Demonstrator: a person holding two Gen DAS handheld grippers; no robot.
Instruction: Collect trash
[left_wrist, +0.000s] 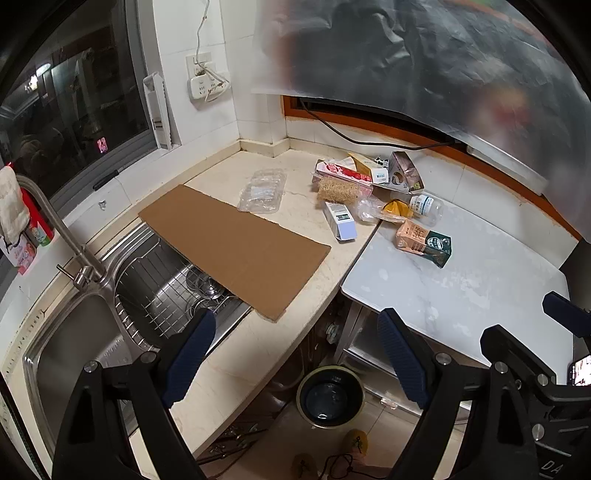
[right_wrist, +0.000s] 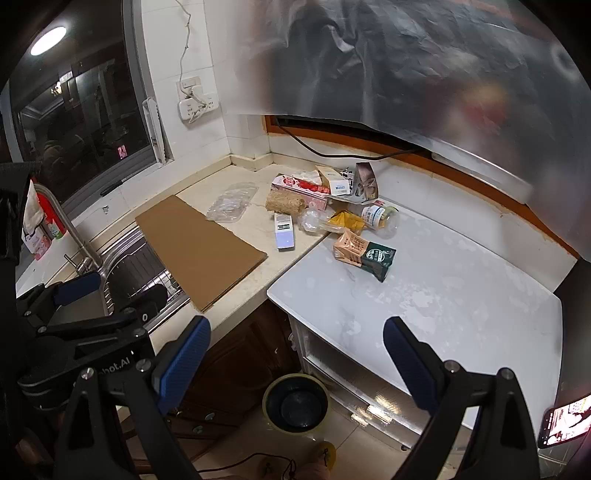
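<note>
Trash lies in a pile at the back of the counter: a brown-and-green drink carton (left_wrist: 424, 242) (right_wrist: 364, 254), a clear plastic bottle (left_wrist: 425, 206) (right_wrist: 380, 218), a white box (left_wrist: 340, 220) (right_wrist: 284, 230), a red-and-pink carton (left_wrist: 341, 172) (right_wrist: 300, 185), a clear plastic tray (left_wrist: 263, 190) (right_wrist: 232, 203) and a straw-coloured bundle (left_wrist: 338, 190) (right_wrist: 286, 204). A dark bin (left_wrist: 330, 395) (right_wrist: 296, 402) stands on the floor below. My left gripper (left_wrist: 297, 354) is open and empty, held above the bin. My right gripper (right_wrist: 297, 360) is open and empty, well short of the pile.
A flat cardboard sheet (left_wrist: 234, 243) (right_wrist: 199, 245) lies across the counter and over the steel sink (left_wrist: 66, 350). A tap (left_wrist: 48, 218) rises at the left. A white marble-look tabletop (left_wrist: 461, 291) (right_wrist: 443, 295) joins the counter (left_wrist: 236, 354). A phone (right_wrist: 565, 421) shows at far right.
</note>
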